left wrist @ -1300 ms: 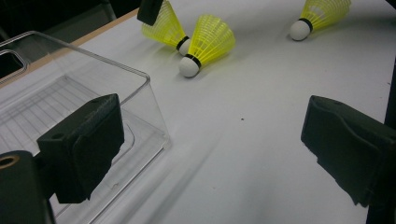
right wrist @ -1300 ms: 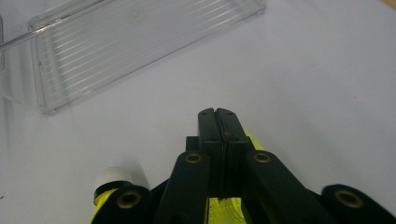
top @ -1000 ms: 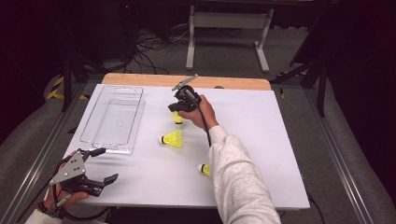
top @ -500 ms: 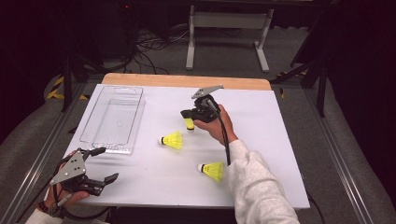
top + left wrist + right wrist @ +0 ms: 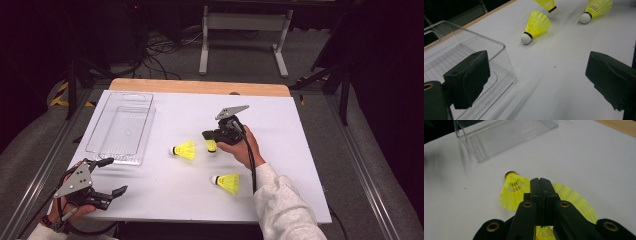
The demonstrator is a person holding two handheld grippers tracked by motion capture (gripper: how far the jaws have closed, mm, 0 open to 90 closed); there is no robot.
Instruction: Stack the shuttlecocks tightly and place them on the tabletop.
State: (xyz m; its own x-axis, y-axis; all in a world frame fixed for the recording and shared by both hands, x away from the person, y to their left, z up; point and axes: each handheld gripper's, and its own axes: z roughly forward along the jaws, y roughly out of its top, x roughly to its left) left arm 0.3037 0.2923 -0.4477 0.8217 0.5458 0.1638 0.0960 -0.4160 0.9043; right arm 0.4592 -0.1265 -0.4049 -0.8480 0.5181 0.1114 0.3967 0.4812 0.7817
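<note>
You are pinching a yellow shuttlecock (image 5: 211,145) by its skirt in your closed right gripper (image 5: 214,136) above mid-table, likely carrying it to the clear tray (image 5: 100,142), while your left gripper (image 5: 111,176) is waiting wide open near the tray's front corner.

Right tool (image 5: 541,182): two black jaws rising from the bottom edge, pressed flat together, with yellow mesh of a held shuttlecock (image 5: 574,201) spreading out to the right of the jaws and below them. Second yellow shuttlecock (image 5: 513,191): lying on the white table (image 5: 586,157) just left of the jaw tips, white cork with a dark band pointing away toward the top of the view, skirt partly behind the jaws. Clear plastic tray (image 5: 506,135): ribbed floor, low walls, resting on the table well beyond the shuttlecocks at the upper left; a strip of wooden table edge (image 5: 621,126) at the upper right corner.
</note>
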